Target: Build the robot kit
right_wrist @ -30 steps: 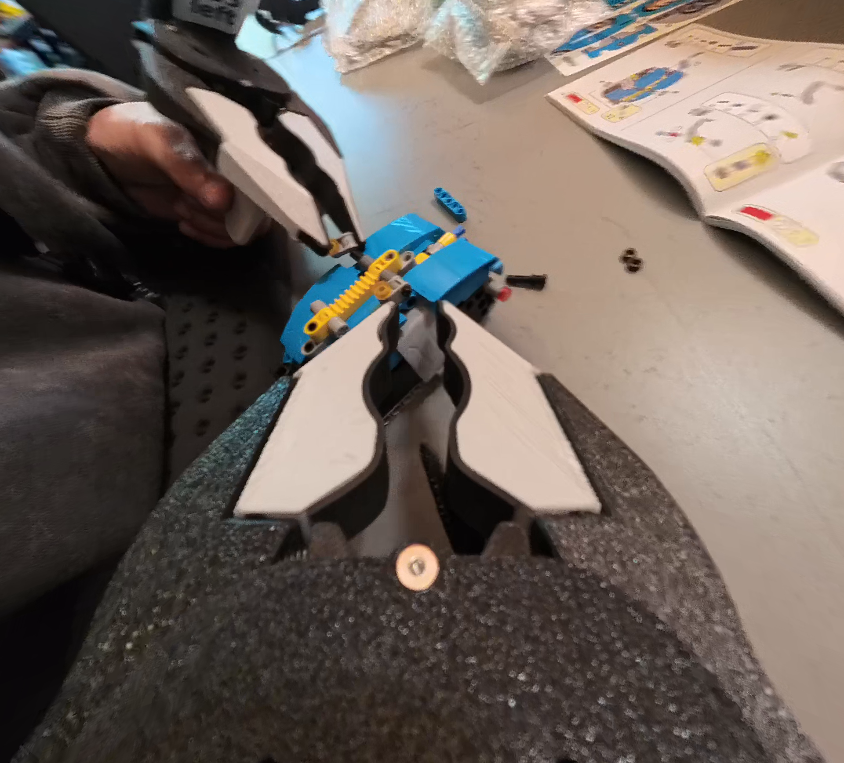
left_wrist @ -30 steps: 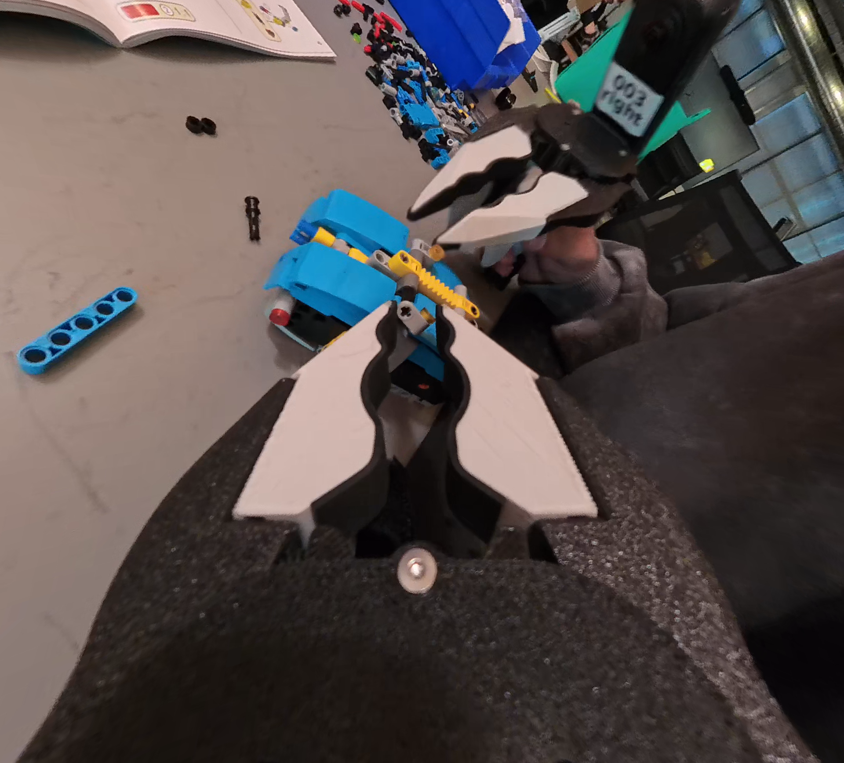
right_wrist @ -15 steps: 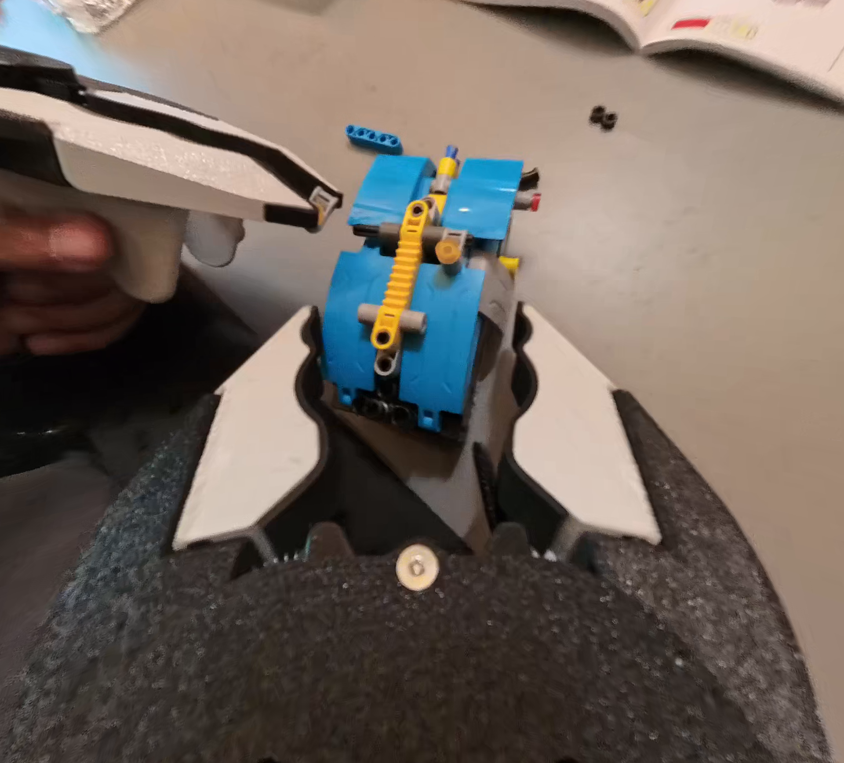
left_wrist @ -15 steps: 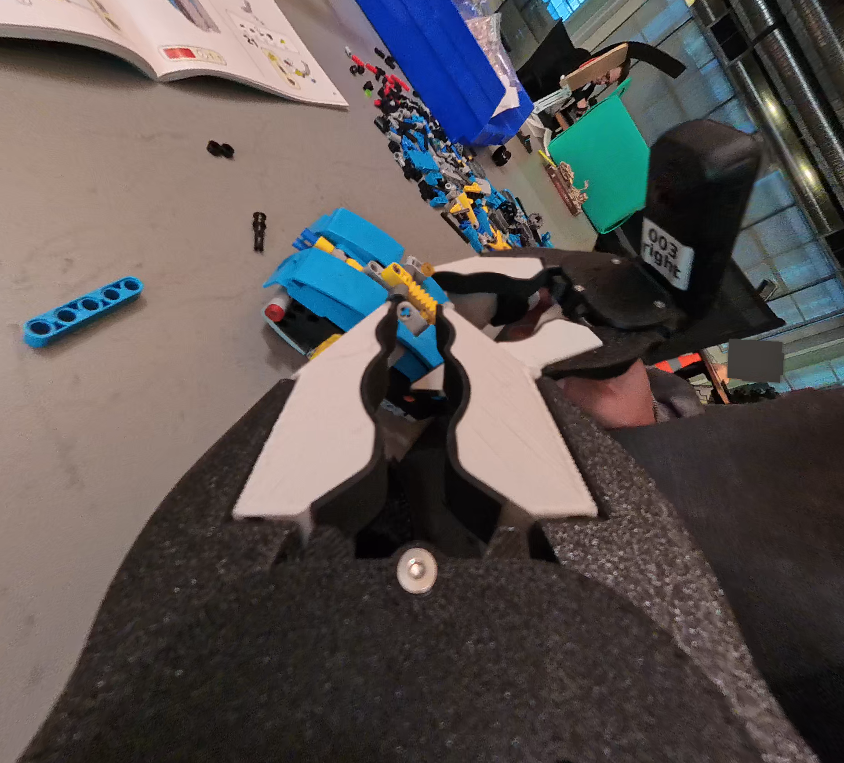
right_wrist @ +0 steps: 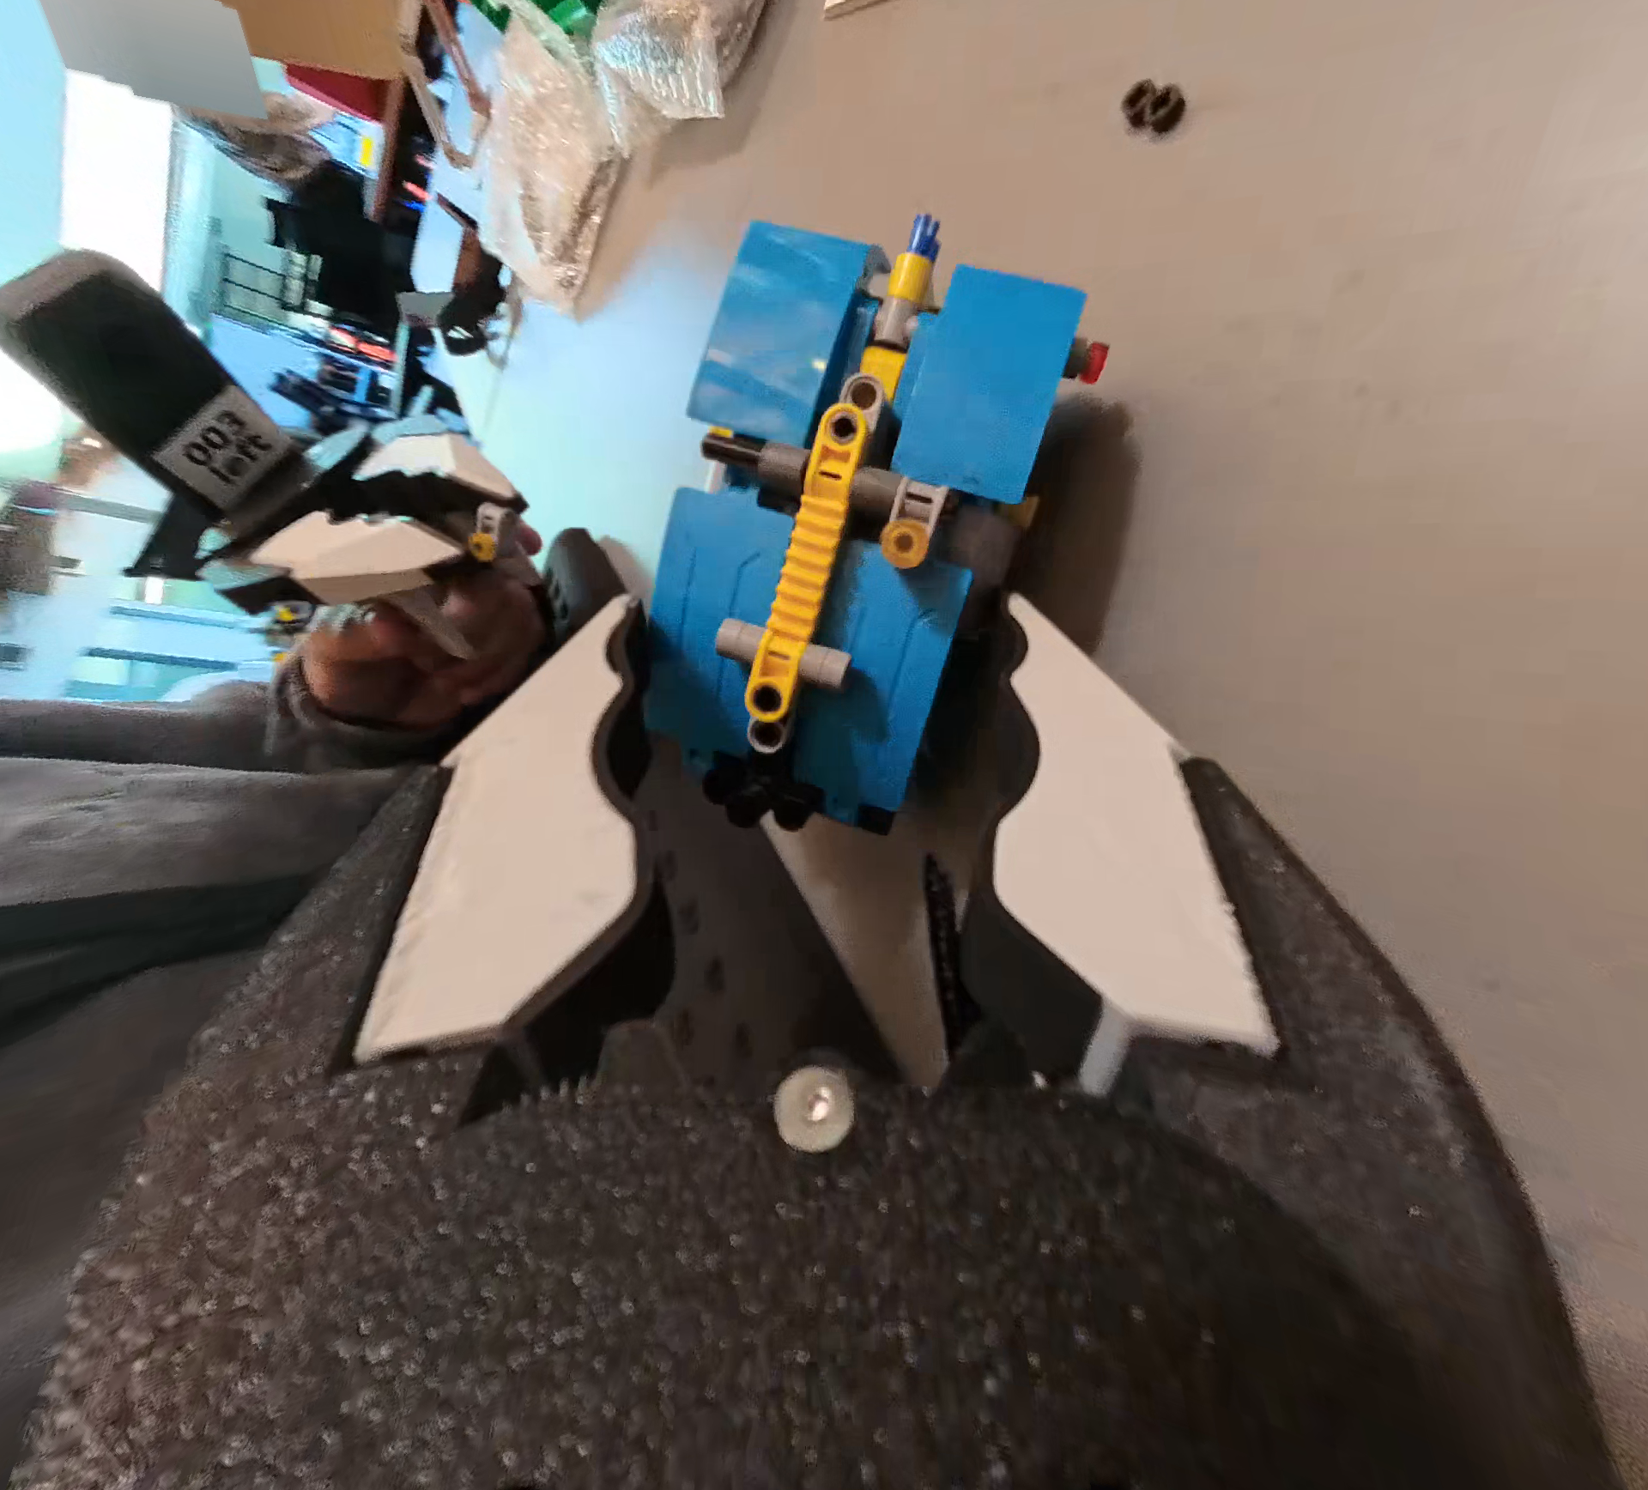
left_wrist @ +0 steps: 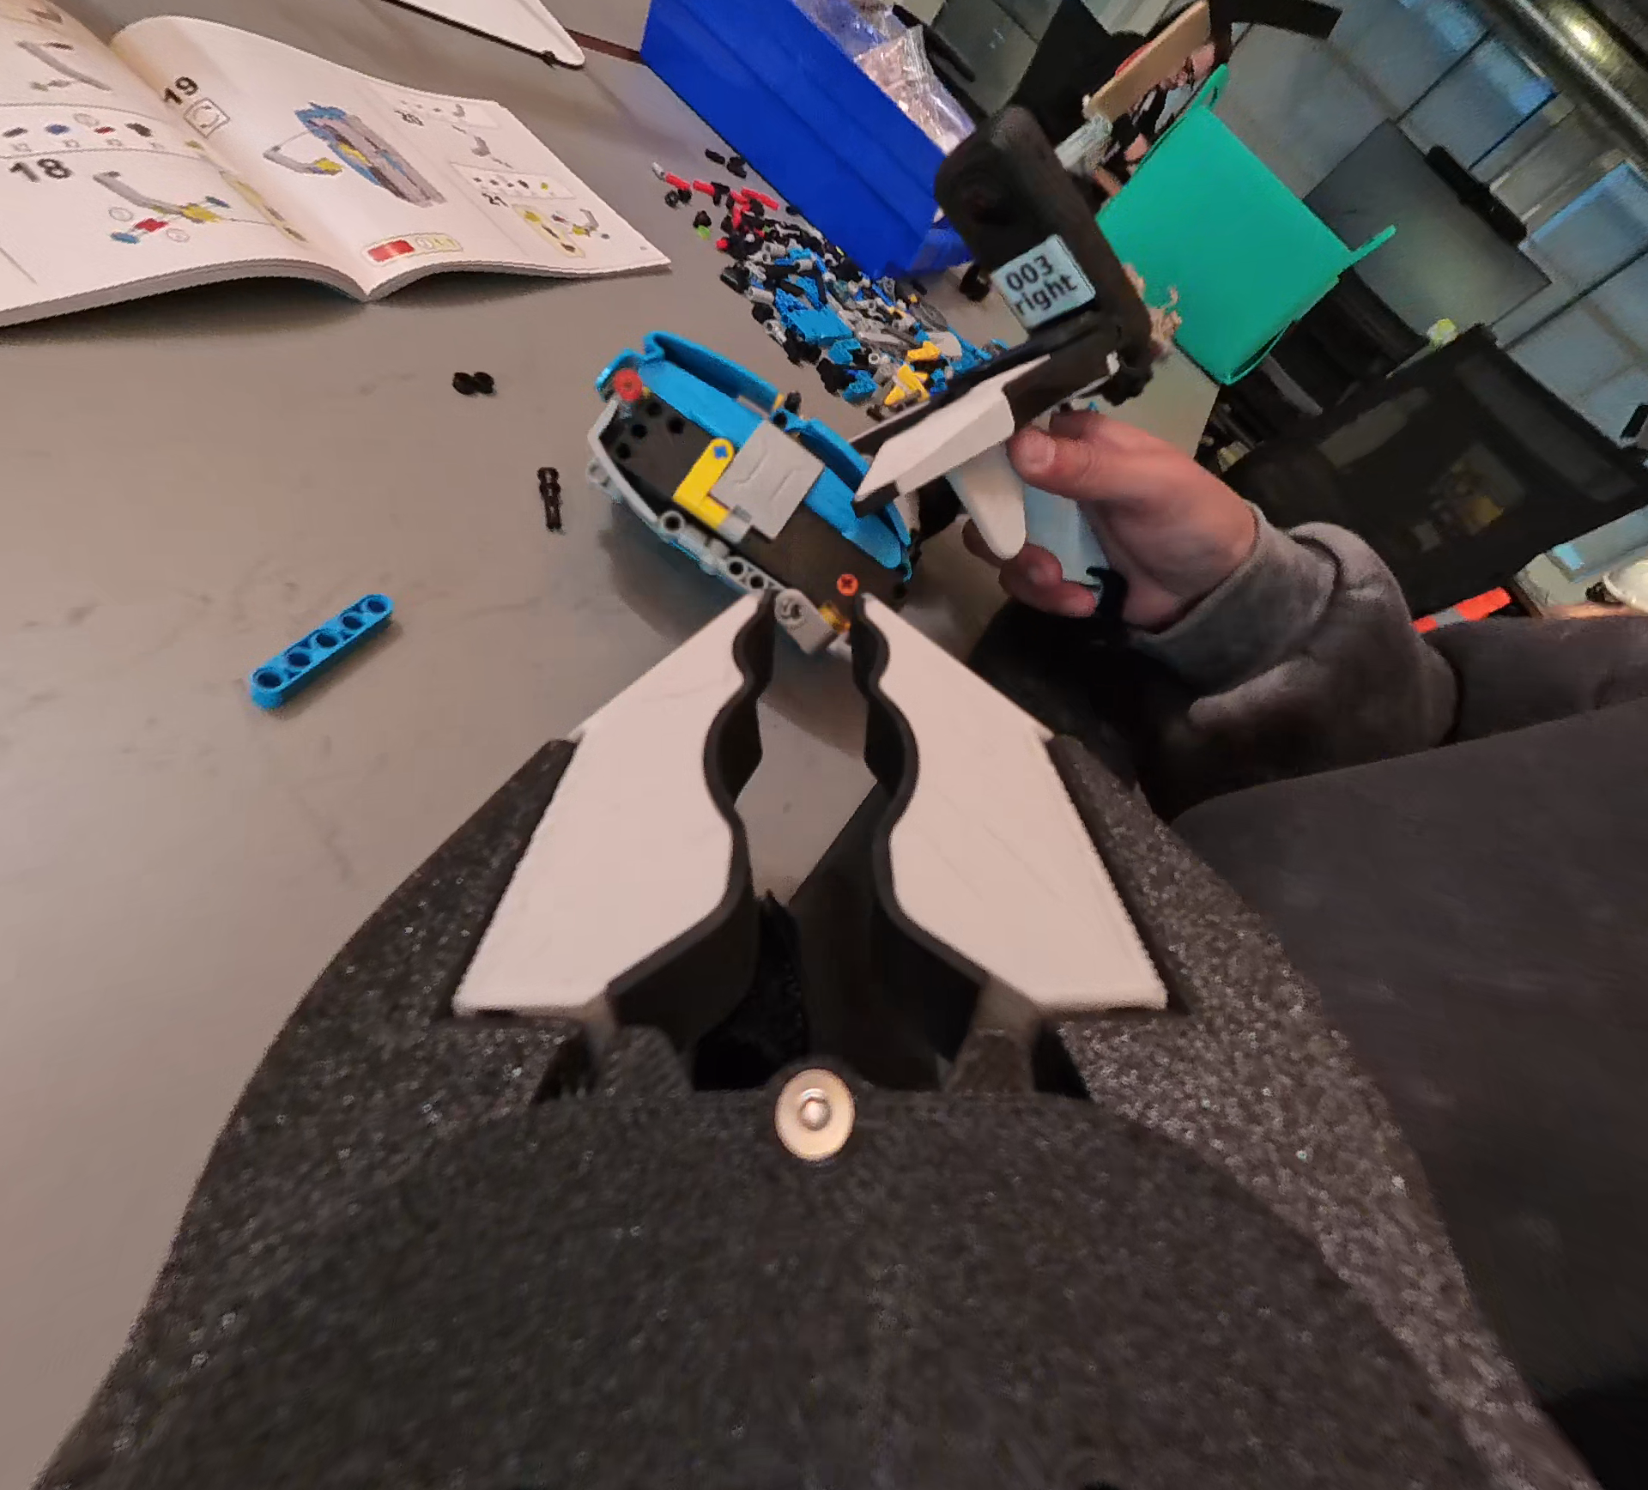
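My right gripper [right_wrist: 820,618] is shut on a blue brick-built model [right_wrist: 803,555] with a yellow toothed bar on top. It holds the model by its sides, tipped up just above the grey table [right_wrist: 1338,466]. In the left wrist view the model [left_wrist: 713,466] shows its black and grey underside, with the right gripper [left_wrist: 892,466] on its far end. My left gripper [left_wrist: 807,609] is shut on a small grey and yellow connector piece [left_wrist: 813,620], close to the model's near end. It also shows in the right wrist view [right_wrist: 486,533], apart from the model.
On the table lie a blue holed beam [left_wrist: 321,649], a black pin [left_wrist: 550,497], a small black piece [left_wrist: 473,382] and an open instruction booklet [left_wrist: 267,181]. A pile of loose parts [left_wrist: 829,315] lies before a blue bin [left_wrist: 785,101]. Plastic bags [right_wrist: 624,47] lie at the far side. Measured from the fingertips, the black pin [left_wrist: 550,497] is 7 cm or so from the right gripper and 12 cm from the left.
My right gripper opened, closed around the model and tipped it up off the table. My left gripper, still holding the small piece, drew back from the model's top.
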Demonstrator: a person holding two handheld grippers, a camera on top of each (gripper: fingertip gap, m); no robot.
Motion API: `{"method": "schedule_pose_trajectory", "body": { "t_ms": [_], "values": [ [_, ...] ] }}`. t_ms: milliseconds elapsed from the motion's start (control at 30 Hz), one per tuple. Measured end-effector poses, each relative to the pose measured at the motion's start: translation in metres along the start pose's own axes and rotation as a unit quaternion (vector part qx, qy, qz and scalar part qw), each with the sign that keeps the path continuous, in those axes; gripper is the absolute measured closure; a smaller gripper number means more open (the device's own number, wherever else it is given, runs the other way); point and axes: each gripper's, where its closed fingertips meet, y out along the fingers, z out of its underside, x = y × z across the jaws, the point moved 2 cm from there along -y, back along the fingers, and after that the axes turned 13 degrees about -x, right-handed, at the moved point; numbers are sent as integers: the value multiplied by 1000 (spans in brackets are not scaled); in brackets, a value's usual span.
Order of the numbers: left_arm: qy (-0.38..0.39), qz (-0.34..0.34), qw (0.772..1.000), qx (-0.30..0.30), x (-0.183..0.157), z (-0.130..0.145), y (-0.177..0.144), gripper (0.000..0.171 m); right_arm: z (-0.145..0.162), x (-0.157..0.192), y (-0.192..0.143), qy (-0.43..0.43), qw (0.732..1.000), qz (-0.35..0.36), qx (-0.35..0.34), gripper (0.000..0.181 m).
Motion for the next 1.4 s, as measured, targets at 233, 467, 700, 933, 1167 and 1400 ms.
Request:
{"method": "schedule_pose_trajectory", "body": {
  "t_ms": [233,467,700,933,1167,1400],
  "values": [
    [90,36,993,66,-2,-1,42,155,-8,-12,-20,-19,1000,9,-12,111],
    [114,72,984,118,-11,14,89,155,-6,-20,-33,-3,1000,10,-15,120],
    [139,77,976,149,-15,24,102,156,5,-24,-43,44,999,9,4,123],
    [135,70,977,152,-11,23,100,156,-3,-20,-45,50,998,-14,-23,131],
    [127,36,977,168,12,25,73,156,-18,6,-28,-43,996,12,-72,136],
    [109,26,979,172,23,31,60,157,-21,16,-13,-131,988,62,-62,152]
  ]
}}
